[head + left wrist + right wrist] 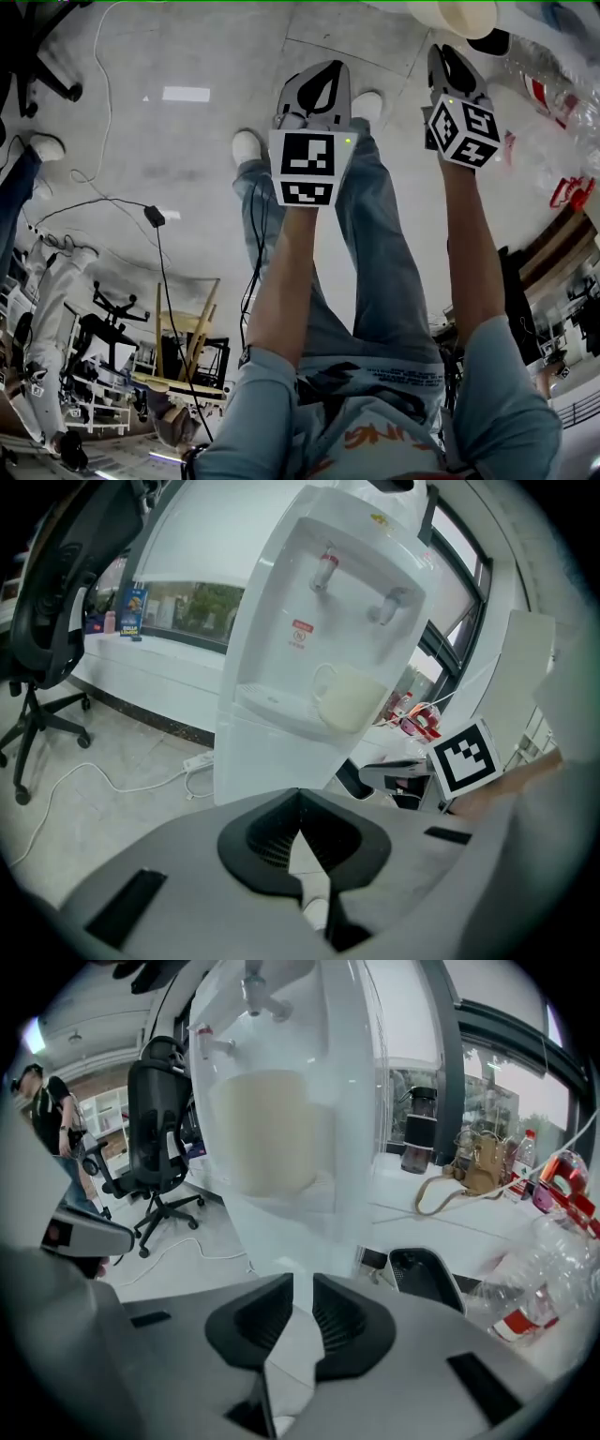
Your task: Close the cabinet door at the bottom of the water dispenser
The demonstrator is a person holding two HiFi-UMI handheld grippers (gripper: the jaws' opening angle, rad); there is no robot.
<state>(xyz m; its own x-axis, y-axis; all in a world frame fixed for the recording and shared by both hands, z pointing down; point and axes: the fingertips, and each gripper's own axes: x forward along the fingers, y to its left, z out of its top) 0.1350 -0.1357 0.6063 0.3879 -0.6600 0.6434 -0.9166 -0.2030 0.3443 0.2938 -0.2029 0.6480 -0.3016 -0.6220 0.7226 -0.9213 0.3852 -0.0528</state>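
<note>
Main worry first: I can't actually make out the cabinet door in any view. It should be in the bottom of the water dispenser (309, 621), under the drip tray. All that shows is a plain lower front panel (267, 757), and the claw bodies hide whatever is below that. So the push would be half blind, and a claw could land on the dispenser's fixed body instead of the door and rock the whole unit.

That's bad because a cream cup (349, 696) sits on the tray under the 2 taps, so a knock could tip it. A white power strip (199, 760) with its cord lies on the floor at the dispenser's left foot, and it could get snagged too.

Claw states: the left claw (300, 797) is closed tip to tip on nothing. The right claw (302, 1277) has a thin slit between its jaws, also empty, with the dispenser's front showing through it.

View differences:
- The left gripper view gets the whole dispenser front plus the right claw's marker cube beside it.
- The right gripper view sits much closer, and adds the window ledge behind the dispenser and a crumpled plastic bottle (544, 1274) to its right.
- The head view mostly shows both claws over the person's legs and hardly any dispenser.
</note>
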